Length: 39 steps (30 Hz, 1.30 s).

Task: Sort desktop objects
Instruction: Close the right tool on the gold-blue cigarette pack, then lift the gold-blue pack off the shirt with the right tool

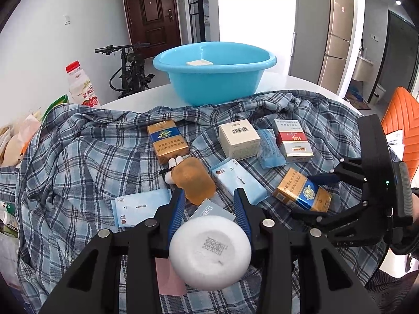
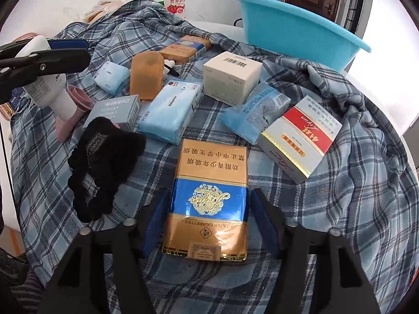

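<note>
My left gripper is shut on a white bottle, base toward the camera; it also shows in the right wrist view, held above the plaid cloth. My right gripper is open, its fingers either side of a gold and blue cigarette pack lying on the cloth; that pack shows in the left wrist view too. A blue basin stands at the back with a pale box inside.
On the cloth lie another gold pack, a white box, a red and silver pack, blue tissue packs, an orange soap and a black scrunchie. A drink bottle stands far left.
</note>
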{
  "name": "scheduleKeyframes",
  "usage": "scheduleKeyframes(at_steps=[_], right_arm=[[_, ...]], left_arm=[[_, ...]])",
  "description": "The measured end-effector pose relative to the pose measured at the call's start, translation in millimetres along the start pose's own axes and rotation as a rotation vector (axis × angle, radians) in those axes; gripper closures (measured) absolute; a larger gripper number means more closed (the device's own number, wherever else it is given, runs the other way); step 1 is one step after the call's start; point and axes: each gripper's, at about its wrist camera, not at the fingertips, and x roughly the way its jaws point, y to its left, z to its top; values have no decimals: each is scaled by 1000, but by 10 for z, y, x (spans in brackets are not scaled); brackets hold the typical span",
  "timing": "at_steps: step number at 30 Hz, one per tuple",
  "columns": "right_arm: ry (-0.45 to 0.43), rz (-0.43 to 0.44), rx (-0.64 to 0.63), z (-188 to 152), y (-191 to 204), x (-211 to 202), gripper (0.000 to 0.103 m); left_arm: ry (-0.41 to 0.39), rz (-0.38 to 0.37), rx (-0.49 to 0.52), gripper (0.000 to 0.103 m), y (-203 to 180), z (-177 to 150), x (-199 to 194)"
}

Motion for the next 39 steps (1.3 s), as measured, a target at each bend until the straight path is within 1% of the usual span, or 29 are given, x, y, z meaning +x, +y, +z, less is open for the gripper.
scheduleKeyframes(at_steps=[1,3,12,17,20,24,25,28,29,32,36,39], right_arm=[[1,-11,0,-3,-2,-19,53],[-12,-16,-12,-8,2,-85,53],[-74,-37,-15,64,12,-346,53],[-112,-46,-12,116,21,-454,53],[-135,-80,-22,140,39,-505,53],[-156,-105,-23,184,56,-561,53],[-165,-125,-27,193,65,-578,53],[-204,-236,-66,206,127,-636,53],[-215,-258,-75,215,140,-652,53],[-233,-255,-66,253,129,-679,53],[-248,-279,-70,289,115,-709,53],[-255,-275,-61,318,79,-749,53]], left_arm=[[-2,-2,2,62,-8,6,0],[-6,-7,8,62,-32,15,-6],[-12,-14,23,62,-120,43,-23],[-21,-17,2,62,-111,68,-40],[-25,-16,6,62,-127,92,-48],[-31,-18,30,62,-191,112,-44],[-32,-14,37,62,-209,114,-38],[-30,-14,46,62,-249,122,-11],[-29,-15,48,62,-259,126,-2],[-25,-16,55,62,-287,141,19],[-24,-16,61,62,-309,169,30],[-24,-14,59,62,-313,190,42]])
